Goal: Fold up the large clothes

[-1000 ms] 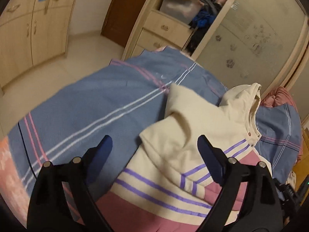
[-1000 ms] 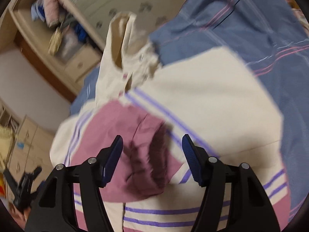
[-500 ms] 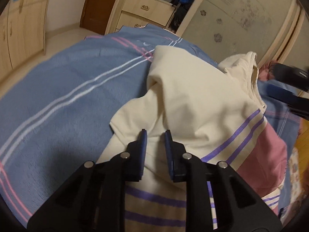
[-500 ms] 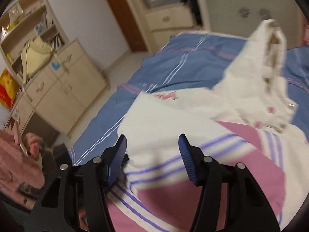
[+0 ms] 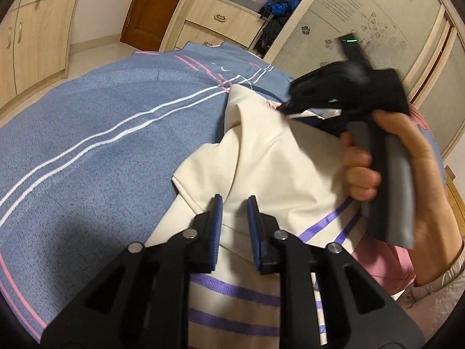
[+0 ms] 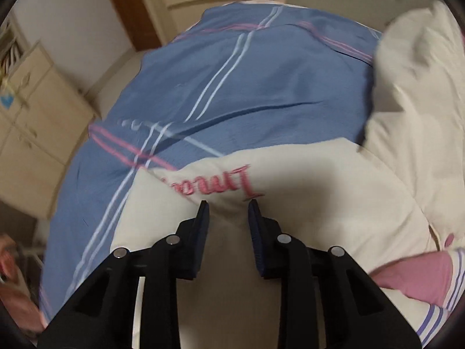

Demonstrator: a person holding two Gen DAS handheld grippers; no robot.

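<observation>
A cream hoodie [image 5: 276, 168] with purple stripes and pink panels lies on a blue striped bedspread [image 5: 101, 133]. My left gripper [image 5: 234, 200] is shut on a fold of its cream fabric near the front edge. My right gripper [image 6: 228, 203] is shut on a cream fold of the hoodie [image 6: 290, 203] beside pink embroidered lettering [image 6: 221, 186]. In the left wrist view the right gripper [image 5: 286, 109] reaches in from the right, held by a hand, its tips pinching the cream fabric farther back. The hood [image 6: 421, 67] lies bunched at the right.
A wardrobe with drawers [image 5: 215, 20] and a frosted sliding door [image 5: 363, 37] stands behind the bed. Wooden cabinets [image 5: 32, 37] line the left wall across bare floor. The bedspread [image 6: 232, 87] extends to the left and back.
My right gripper swung over to the hoodie's far fold and closed on it. My left gripper closed on the near fold half a second ago and keeps its hold.
</observation>
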